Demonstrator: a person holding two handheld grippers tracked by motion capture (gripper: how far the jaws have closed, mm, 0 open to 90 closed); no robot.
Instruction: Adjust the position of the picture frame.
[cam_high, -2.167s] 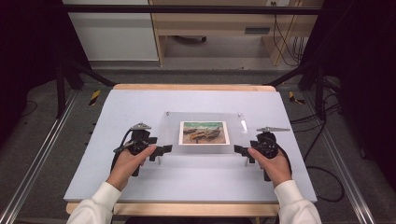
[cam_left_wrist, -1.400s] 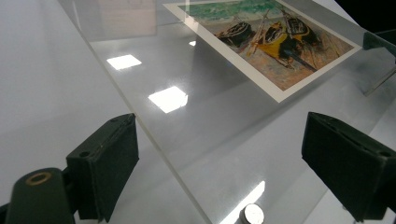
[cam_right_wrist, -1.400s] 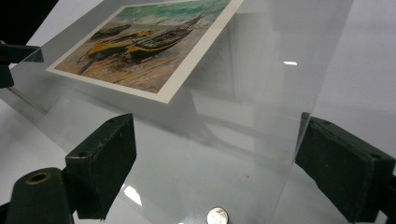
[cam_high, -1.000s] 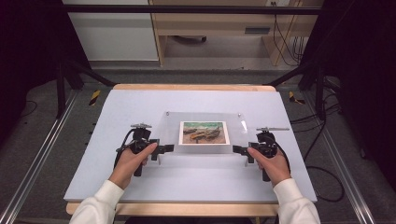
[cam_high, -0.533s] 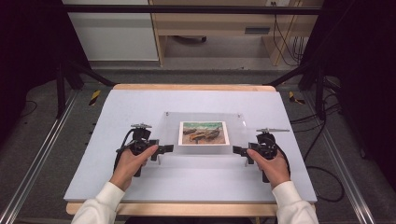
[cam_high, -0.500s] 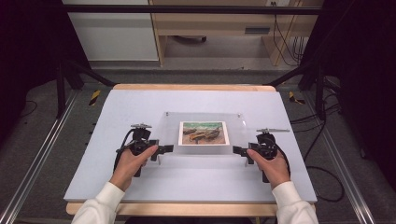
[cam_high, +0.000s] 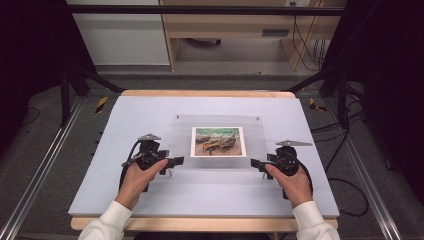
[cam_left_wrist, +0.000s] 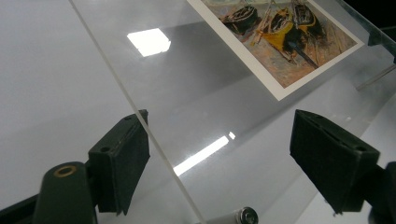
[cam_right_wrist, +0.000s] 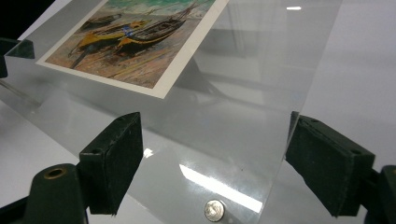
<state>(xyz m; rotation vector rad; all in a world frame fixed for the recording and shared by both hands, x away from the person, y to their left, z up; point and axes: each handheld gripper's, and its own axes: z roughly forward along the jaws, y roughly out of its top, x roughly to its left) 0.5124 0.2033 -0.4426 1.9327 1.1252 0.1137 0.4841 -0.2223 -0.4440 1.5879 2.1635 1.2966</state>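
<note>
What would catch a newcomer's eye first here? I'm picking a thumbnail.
The painted print of beached boats stands out, under a clear acrylic sheet in the middle of the pale table. The left gripper and right gripper flank the sheet's near corners, jaws just closing, each straddling a corner.

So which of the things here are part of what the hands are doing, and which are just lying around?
Part of the job:
- clear plastic sheet
- boat picture under it
- left gripper, jaws closing at the sheet's corner
- right gripper, likewise

Just lying about:
- wooden desk behind
- cables on the floor
</note>
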